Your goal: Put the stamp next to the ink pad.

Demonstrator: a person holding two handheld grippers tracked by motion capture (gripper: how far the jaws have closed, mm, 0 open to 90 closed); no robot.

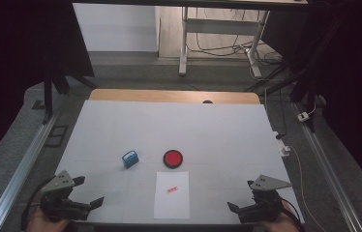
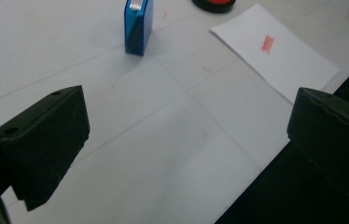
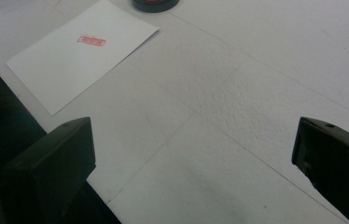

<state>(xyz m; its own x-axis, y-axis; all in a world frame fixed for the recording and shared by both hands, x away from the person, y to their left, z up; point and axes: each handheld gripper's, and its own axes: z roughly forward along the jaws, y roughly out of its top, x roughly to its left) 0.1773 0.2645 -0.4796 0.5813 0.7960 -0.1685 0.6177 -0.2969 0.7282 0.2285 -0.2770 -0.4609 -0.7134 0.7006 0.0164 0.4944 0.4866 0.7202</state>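
Blue stamp stands beside red ink pad; stamped paper lies between wide-open, empty left gripper and right gripper.

You see a blue stamp with a small white label on top, and beside it a round ink pad with a bright red centre inside a black rim. Your sheet of paper is plain white with one small red rectangular imprint on it. The table cover is pale grey-white, crossed by faint thin lines, with a light wooden edge at the far side. Your left gripper and right gripper are both black, each topped with a grey plate.
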